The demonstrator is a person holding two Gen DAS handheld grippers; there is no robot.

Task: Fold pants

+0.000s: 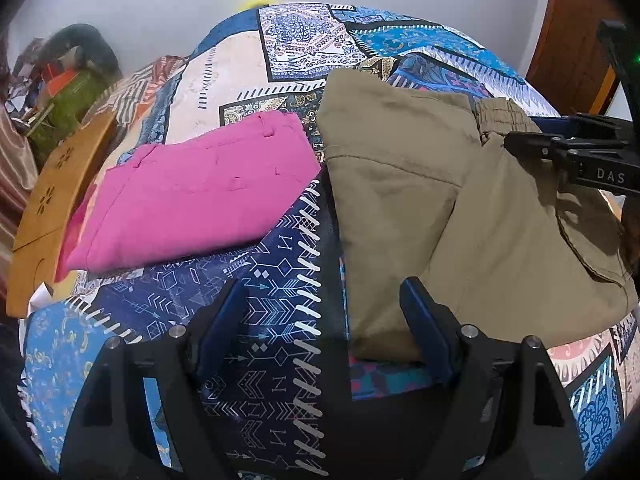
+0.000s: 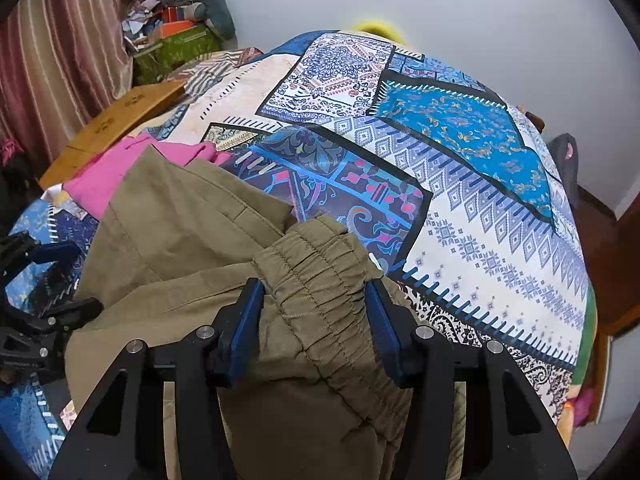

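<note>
Khaki pants (image 1: pixel 400 184) lie folded on a patterned bedspread (image 1: pixel 256 312), their elastic waistband (image 2: pixel 320 280) toward the right. My left gripper (image 1: pixel 324 304) is open at the near left corner of the pants, its right finger (image 1: pixel 424 320) touching the fabric edge. My right gripper (image 2: pixel 316 304) is open with the gathered waistband between its jaws; it also shows in the left wrist view (image 1: pixel 516 140). The left gripper shows at the left edge of the right wrist view (image 2: pixel 60 280).
Folded pink pants (image 1: pixel 192 192) lie left of the khaki pants. A wooden board (image 1: pixel 52 204) sits at the bed's left edge, clutter (image 2: pixel 176 32) and a curtain (image 2: pixel 60 52) behind. A wall runs along the far side; wooden furniture (image 1: pixel 572 36) stands right.
</note>
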